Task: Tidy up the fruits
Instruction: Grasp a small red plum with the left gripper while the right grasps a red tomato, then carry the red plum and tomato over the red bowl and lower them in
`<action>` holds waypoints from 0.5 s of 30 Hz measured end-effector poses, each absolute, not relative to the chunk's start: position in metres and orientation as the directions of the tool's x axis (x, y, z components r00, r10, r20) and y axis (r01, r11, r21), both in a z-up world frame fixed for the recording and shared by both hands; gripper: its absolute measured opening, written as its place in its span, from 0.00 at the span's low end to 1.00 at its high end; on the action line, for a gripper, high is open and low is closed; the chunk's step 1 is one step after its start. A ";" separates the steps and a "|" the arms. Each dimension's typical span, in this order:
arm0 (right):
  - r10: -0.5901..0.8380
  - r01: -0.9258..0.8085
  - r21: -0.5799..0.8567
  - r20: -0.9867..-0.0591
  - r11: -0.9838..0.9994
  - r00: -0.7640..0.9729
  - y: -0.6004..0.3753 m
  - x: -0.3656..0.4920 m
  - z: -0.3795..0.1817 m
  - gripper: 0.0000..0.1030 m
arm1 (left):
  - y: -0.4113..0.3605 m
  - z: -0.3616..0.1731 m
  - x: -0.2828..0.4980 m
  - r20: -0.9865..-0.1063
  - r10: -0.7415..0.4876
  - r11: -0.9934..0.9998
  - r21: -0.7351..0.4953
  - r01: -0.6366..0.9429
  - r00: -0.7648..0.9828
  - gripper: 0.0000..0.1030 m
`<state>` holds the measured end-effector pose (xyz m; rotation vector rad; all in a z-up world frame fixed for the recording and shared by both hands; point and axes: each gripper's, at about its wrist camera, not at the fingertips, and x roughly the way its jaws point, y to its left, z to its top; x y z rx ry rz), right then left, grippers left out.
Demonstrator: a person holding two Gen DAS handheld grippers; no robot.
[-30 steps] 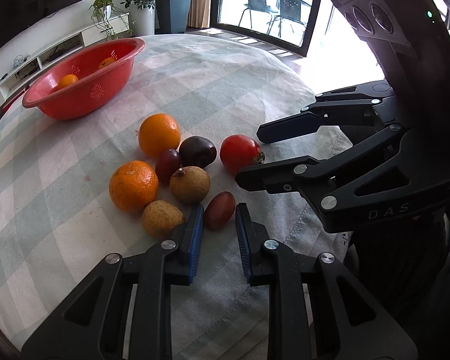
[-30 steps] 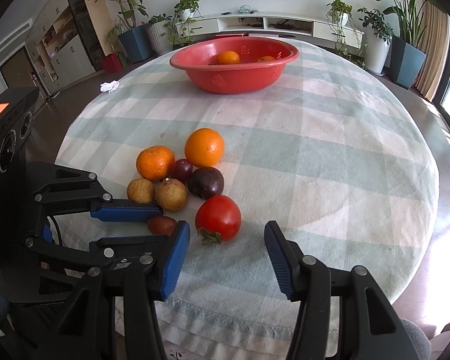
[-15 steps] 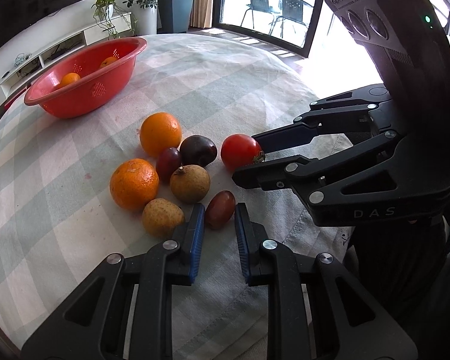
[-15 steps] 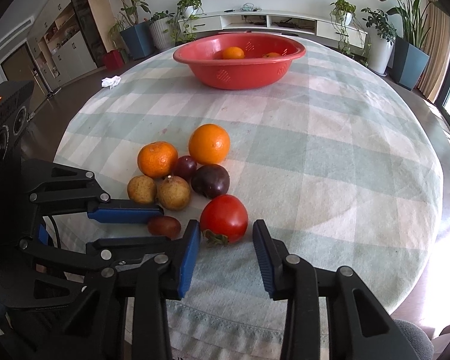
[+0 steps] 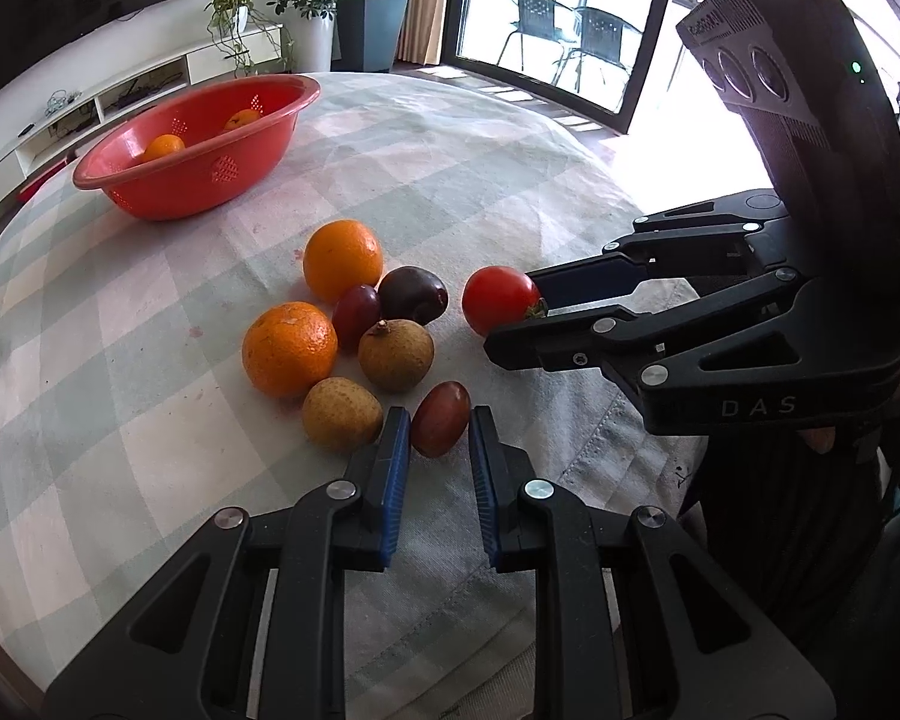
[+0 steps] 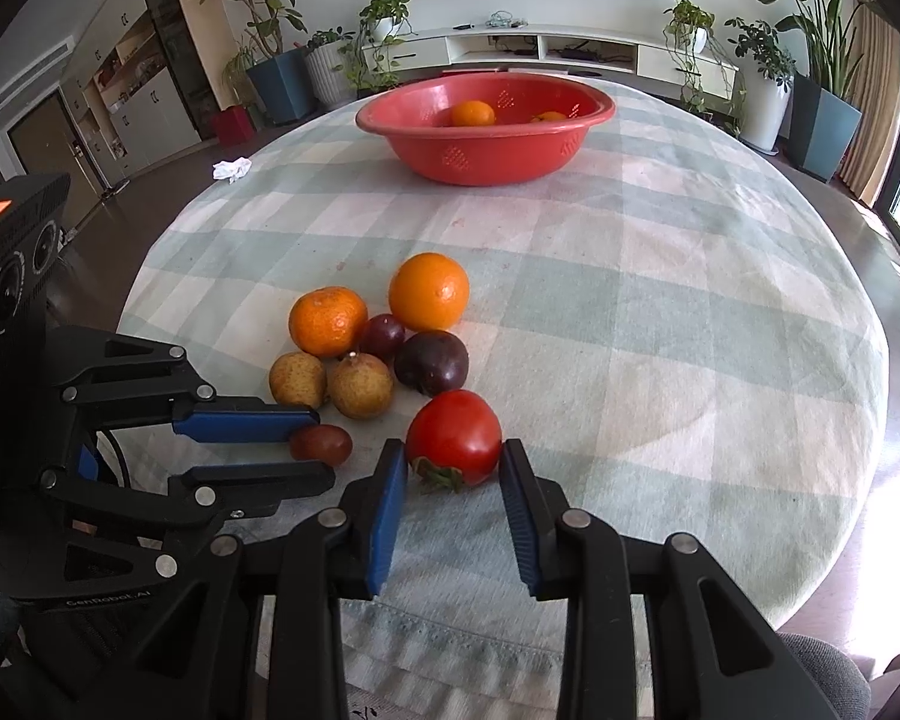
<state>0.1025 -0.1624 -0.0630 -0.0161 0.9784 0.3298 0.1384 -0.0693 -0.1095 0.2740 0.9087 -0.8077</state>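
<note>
At lower centre, the left gripper (image 5: 439, 431) narrowly bracketed a small reddish-brown oval fruit (image 5: 441, 426), the right gripper (image 6: 452, 463) a round red tomato (image 6: 453, 437); gentle, centred squeezes seemed advisable.

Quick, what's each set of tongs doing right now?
Left tongs: open, pads straddling the small dark-red fruit, not yet gripping.
Right tongs: open around the red tomato, nearly touching.

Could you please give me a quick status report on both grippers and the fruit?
Left gripper jaws around small red fruit, not clamped. Right gripper jaws flanking tomato. Basket across table, path open.
</note>
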 end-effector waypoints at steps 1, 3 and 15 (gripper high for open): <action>0.269 -0.280 0.137 -0.816 0.950 0.512 -0.163 0.103 -0.062 0.34 | -0.068 -0.109 0.138 -0.787 -0.506 0.682 -0.116 0.722 0.352 0.18; 0.273 -0.280 0.142 -0.814 0.949 0.513 -0.163 0.101 -0.061 0.34 | -0.067 -0.109 0.137 -0.785 -0.509 0.685 -0.121 0.718 0.353 0.18; 0.308 -0.286 0.177 -0.796 0.942 0.521 -0.166 0.096 -0.052 0.34 | -0.041 -0.092 0.131 -0.752 -0.527 0.724 -0.153 0.673 0.396 0.18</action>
